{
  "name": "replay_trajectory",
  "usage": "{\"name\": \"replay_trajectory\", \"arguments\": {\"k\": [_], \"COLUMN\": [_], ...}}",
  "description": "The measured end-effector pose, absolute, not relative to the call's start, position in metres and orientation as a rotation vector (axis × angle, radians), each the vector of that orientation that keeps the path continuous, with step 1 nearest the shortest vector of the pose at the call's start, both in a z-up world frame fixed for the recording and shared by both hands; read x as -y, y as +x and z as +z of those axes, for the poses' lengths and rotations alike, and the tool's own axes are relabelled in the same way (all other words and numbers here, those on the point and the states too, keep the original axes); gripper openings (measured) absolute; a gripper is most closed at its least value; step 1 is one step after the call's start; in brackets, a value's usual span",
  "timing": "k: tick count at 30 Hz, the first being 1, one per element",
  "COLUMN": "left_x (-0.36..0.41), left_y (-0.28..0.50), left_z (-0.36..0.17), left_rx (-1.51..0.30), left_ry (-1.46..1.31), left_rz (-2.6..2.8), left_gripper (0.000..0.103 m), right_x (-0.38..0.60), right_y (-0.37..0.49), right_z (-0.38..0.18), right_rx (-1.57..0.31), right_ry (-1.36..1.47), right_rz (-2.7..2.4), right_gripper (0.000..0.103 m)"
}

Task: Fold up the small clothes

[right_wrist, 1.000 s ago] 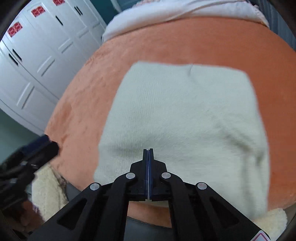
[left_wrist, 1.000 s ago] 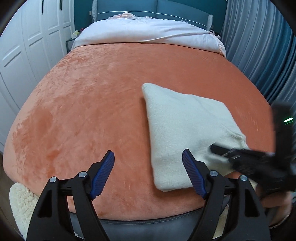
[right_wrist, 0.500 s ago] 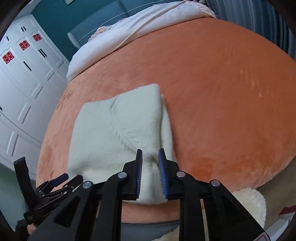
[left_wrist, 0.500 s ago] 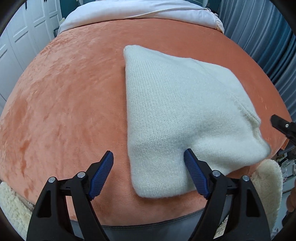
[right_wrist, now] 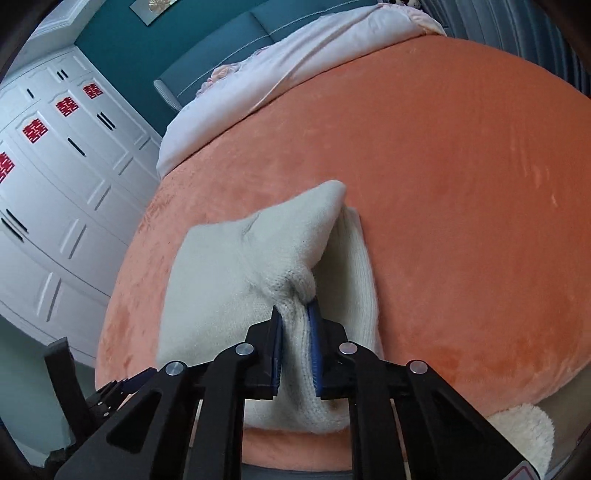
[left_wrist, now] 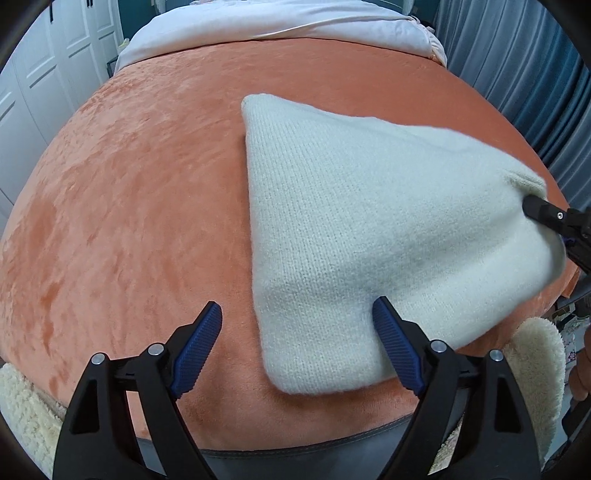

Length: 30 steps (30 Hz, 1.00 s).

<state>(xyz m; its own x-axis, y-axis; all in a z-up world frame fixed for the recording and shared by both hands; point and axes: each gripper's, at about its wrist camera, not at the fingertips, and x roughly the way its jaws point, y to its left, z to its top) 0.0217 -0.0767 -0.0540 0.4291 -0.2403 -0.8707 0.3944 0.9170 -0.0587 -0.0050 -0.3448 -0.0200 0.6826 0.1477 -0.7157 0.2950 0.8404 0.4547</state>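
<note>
A cream knit garment [left_wrist: 369, 221] lies folded on the orange blanket [left_wrist: 147, 221]. My left gripper [left_wrist: 295, 314] hovers over its near left corner with the jaws wide and still opening. The right finger [left_wrist: 391, 332] rests on the knit, the left finger [left_wrist: 199, 332] is over bare blanket, and nothing is pinched. In the right wrist view my right gripper [right_wrist: 294, 312] is closing, its blue pads squeezing a bunched ridge of the garment [right_wrist: 221, 273] at the right edge. There the top layer is lifted off the lower one. That gripper's tip [left_wrist: 546, 214] shows at the right of the left wrist view.
A white duvet [left_wrist: 277, 22] lies across the far end of the bed, before a teal headboard [right_wrist: 221, 44]. White wardrobe doors [right_wrist: 55, 184] stand to the left and blue-grey curtains [left_wrist: 517, 74] to the right. Cream fleece [left_wrist: 532, 369] hangs at the near edge.
My right gripper moved from the garment's near middle to its right edge, opened, then closed on the knit. My left gripper came down over the near left corner.
</note>
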Motion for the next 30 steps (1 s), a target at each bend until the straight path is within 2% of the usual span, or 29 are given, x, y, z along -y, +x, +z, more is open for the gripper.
{"name": "replay_trajectory", "arguments": {"k": [2, 4, 8, 12, 15, 19, 23, 24, 26, 30], "left_x": [0.084, 0.085, 0.071, 0.064, 0.076, 0.098, 0.109, 0.109, 0.108, 0.107], "left_y": [0.025, 0.026, 0.023, 0.015, 0.022, 0.049, 0.063, 0.065, 0.065, 0.066], "left_z": [-0.064, -0.072, -0.051, -0.022, -0.008, -0.016, -0.04, -0.043, -0.044, -0.045], "left_rx": [-1.08, -1.115, -1.096, -1.019, -0.986, -0.998, -1.053, -1.064, -1.063, -1.055], "left_ry": [0.2, 0.175, 0.113, 0.098, 0.101, 0.129, 0.161, 0.142, 0.134, 0.148], "left_rz": [-0.395, -0.398, -0.416, -0.422, -0.436, -0.409, -0.374, -0.373, -0.364, -0.369], "left_gripper": [0.082, 0.082, 0.08, 0.08, 0.08, 0.08, 0.082, 0.082, 0.082, 0.083], "right_x": [0.35, 0.355, 0.36, 0.348, 0.343, 0.325, 0.314, 0.311, 0.307, 0.311], "right_y": [0.005, 0.002, -0.012, -0.027, -0.018, 0.019, 0.053, 0.054, 0.056, 0.034], "right_z": [-0.066, -0.09, -0.056, -0.013, 0.008, 0.001, -0.057, -0.061, -0.05, -0.016], "right_rx": [-0.987, -0.981, -0.943, -0.871, -0.828, -0.885, -1.058, -1.039, -1.053, -0.955], "right_ry": [0.558, 0.618, 0.668, 0.541, 0.482, 0.363, 0.333, 0.301, 0.265, 0.352], "right_rz": [-0.151, -0.147, -0.152, -0.211, -0.176, -0.183, -0.188, -0.196, -0.201, -0.182], "right_gripper": [0.01, 0.01, 0.014, 0.022, 0.022, 0.018, 0.017, 0.017, 0.017, 0.023]}}
